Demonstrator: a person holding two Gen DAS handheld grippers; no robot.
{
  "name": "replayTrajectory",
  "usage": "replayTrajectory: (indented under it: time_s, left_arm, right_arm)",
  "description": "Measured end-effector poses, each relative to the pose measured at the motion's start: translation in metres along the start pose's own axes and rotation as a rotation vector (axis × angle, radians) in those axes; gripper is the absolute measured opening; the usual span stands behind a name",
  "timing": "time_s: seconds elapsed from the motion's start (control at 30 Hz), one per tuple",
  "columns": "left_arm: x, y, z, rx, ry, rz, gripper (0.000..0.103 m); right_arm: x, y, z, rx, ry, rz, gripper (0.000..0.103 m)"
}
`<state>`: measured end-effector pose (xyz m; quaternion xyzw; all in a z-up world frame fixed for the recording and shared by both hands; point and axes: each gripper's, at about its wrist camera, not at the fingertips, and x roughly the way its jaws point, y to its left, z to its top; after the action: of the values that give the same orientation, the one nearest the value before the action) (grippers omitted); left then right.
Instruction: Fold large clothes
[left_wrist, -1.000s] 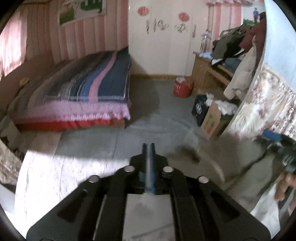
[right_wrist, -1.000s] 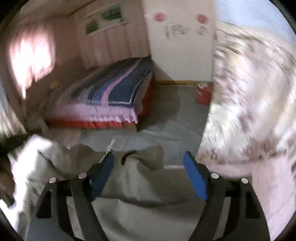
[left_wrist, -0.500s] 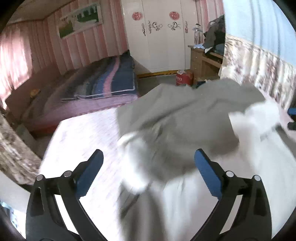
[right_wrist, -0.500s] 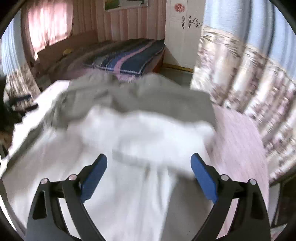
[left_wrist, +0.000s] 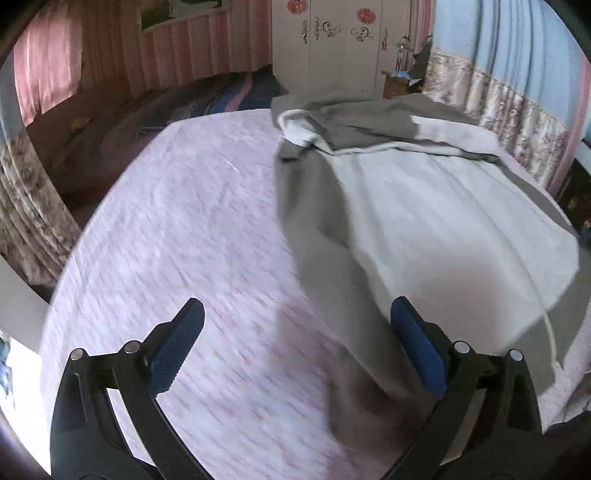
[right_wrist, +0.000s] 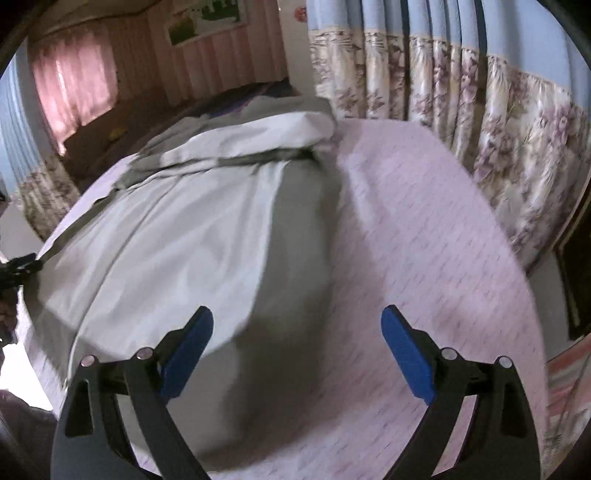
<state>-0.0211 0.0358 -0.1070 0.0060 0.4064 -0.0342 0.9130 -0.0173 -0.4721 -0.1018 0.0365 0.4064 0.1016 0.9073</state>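
Grey-and-white garment (left_wrist: 424, 206) is spread on the pink sheet (left_wrist: 192, 229), its far end bunched and near edge blurred. Left gripper (left_wrist: 295, 345) and right gripper (right_wrist: 295, 345) are held wide apart, empty; floral curtain (right_wrist: 498, 122) is noted behind.

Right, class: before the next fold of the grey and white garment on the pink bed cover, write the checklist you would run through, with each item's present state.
1. Garment lying on the bed cover: ok.
2. Left gripper open, nothing between its jaws: ok.
3. Right gripper open, no cloth pinched: ok.
4. Garment spread flat: not ok, its far end is bunched.
5. Free cover beside the garment for folding: ok.
6. Near hem square to the bed edge: cannot tell.
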Motion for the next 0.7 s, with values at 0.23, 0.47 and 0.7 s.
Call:
replayTrajectory:
  time_s: [0.23, 0.47, 0.7]
  left_arm:
    - [0.025, -0.055, -0.014, 0.107, 0.028, 0.006, 0.1]
    - [0.035, -0.062, -0.002, 0.067, 0.028, -0.056, 0.022]
    - [-0.015, -0.054, 0.015, 0.042, -0.069, -0.071, 0.006]
  right_arm:
    - [0.017, 0.042, -0.024, -0.084, 0.039, 0.028, 0.058]
    - [0.005, 0.048, -0.018, -0.053, -0.003, -0.001, 0.024]
    - [-0.036, 0.066, -0.001, -0.075, -0.111, -0.079, 0.02]
